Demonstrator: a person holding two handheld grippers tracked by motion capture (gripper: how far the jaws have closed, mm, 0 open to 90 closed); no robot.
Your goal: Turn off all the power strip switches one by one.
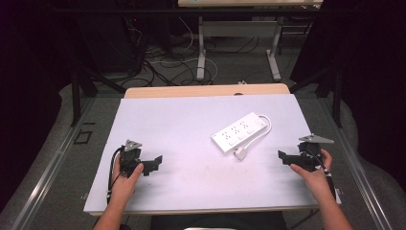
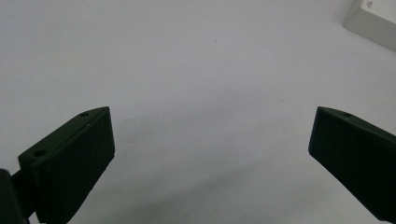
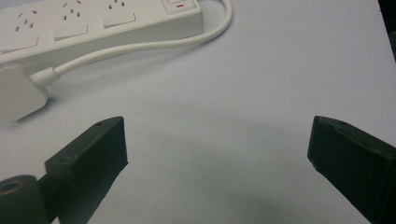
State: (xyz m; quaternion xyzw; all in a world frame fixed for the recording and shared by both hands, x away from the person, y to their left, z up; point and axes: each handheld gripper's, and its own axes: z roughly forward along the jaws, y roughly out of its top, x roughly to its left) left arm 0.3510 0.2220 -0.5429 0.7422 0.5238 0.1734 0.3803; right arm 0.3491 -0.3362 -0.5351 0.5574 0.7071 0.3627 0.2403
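A: Where's the power strip [image 1: 239, 130] sitting?

B: On the white table [image 1: 191, 124], right of the middle in the high view, lying slantwise with its far end toward one o'clock. Its white cable [image 1: 265, 128] loops off the far end and runs back along the near side to the plug [image 1: 241, 153], which rests flat just beside the strip's near corner.

A: And the tongs?

B: The left gripper [image 1: 154, 163] is near the front edge at about eight o'clock from the strip, well apart from it, jaws aimed toward the middle of the table. The right gripper [image 1: 283, 156] is at about four o'clock from the strip, near the plug but not touching it.

A: Are either of them holding anything?

B: No. In the left gripper view the left gripper [image 2: 210, 135] has its jaws spread wide over bare table, with a corner of the strip [image 2: 373, 23] at one o'clock. In the right gripper view the right gripper [image 3: 217, 140] is likewise released, jaws wide apart; the strip [image 3: 93, 23] lies at eleven o'clock, the plug [image 3: 18, 93] at nine, the cable [image 3: 140, 46] between.
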